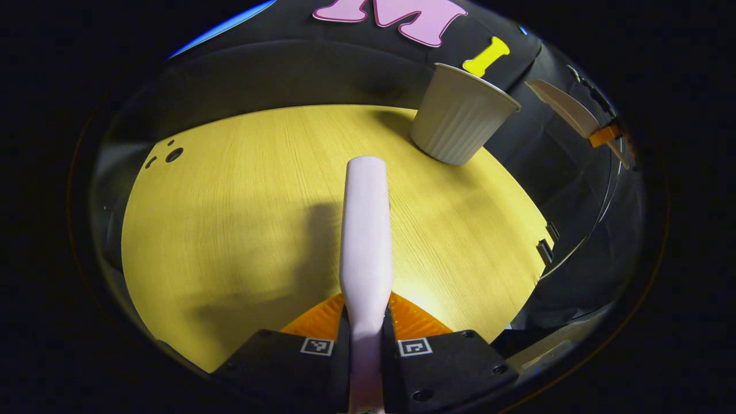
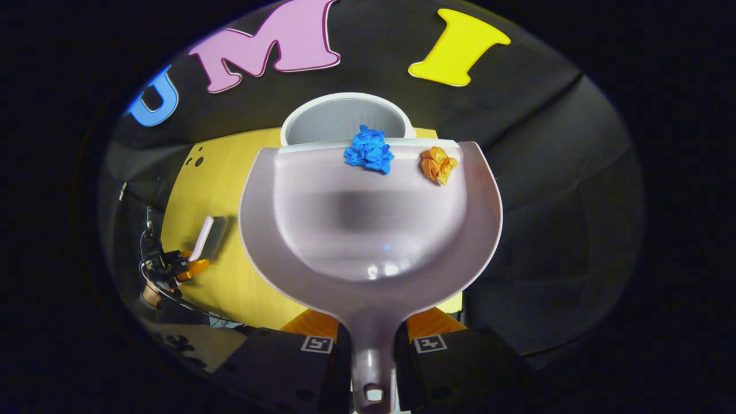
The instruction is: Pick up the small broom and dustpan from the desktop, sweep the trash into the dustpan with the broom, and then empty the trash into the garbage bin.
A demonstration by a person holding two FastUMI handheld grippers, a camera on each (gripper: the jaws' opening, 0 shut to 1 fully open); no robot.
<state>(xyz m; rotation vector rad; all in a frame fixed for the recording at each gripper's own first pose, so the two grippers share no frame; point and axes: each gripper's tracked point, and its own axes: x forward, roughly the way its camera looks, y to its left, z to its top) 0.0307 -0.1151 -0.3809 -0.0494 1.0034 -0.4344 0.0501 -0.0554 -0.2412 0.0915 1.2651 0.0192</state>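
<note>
Tipping over the yellow desktop (image 2: 221, 172), your right gripper (image 2: 372, 345), clamped on the dustpan (image 2: 368, 230) handle, holds its lip at the white garbage bin (image 2: 339, 118) rim so blue paper ball (image 2: 369, 149) and orange paper ball (image 2: 438, 165) slide off; orange sits near the rim's edge, may miss. Left gripper (image 1: 365, 345) pinches the broom (image 1: 365, 230) clear, room aplenty.

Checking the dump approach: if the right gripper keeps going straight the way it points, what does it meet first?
Most likely the white ribbed garbage bin: the right gripper holds the grey plastic dustpan, whose front lip sits at the bin's near rim, crumpled blue paper and orange paper at that lip. Depth unclear.
</note>
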